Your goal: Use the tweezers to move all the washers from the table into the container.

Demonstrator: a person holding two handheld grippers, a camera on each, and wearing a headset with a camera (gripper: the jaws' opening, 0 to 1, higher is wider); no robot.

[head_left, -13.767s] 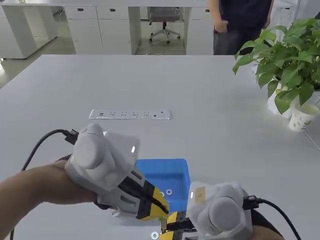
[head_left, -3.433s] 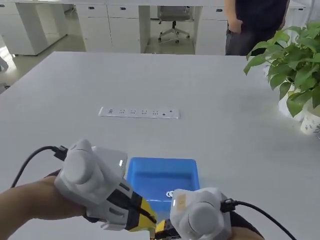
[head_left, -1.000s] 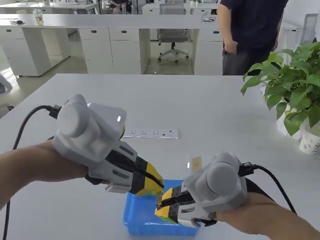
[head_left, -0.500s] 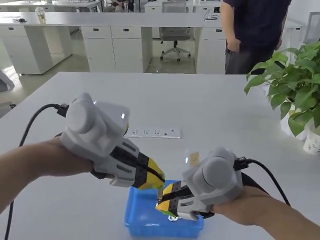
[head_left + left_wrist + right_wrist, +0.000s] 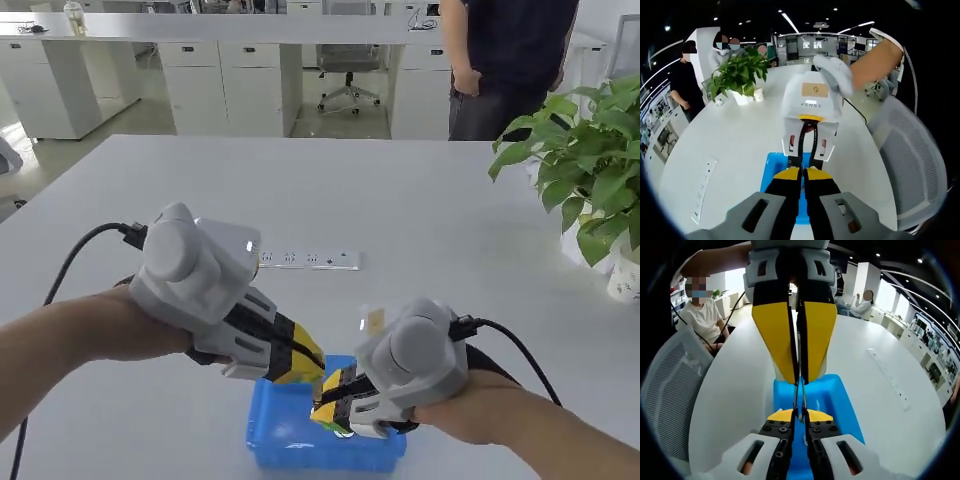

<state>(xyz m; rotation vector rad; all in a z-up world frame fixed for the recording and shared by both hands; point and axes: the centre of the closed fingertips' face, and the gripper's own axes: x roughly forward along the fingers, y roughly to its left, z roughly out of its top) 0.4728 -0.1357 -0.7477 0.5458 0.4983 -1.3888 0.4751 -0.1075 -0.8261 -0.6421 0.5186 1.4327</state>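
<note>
Both grippers meet nose to nose at the lower centre of the head view, right above the blue container (image 5: 280, 432). The left gripper (image 5: 802, 173) has its yellow jaws pressed together, and the right gripper view shows why: a thin metal strip, the tweezers (image 5: 799, 390), runs down the middle of the frame from between those jaws. The right gripper (image 5: 800, 415) is clamped on the lower stretch of the same tweezers, jaws drawn in tight. My read is that one gripper steadies the tool while the other squeezes it, with the tips aimed down into the container so that a drop lands inside.

The business end is the problem. The tweezer tips are buried behind the gripper bodies in the head view, so whether a washer sits in them can't be told. A pale speck shows on the container floor beneath the right gripper, possibly a washer, too small to confirm. The container's near edge is cut off by the bottom of the frame, along with the surface (image 5: 400, 200) in front of it.
</note>
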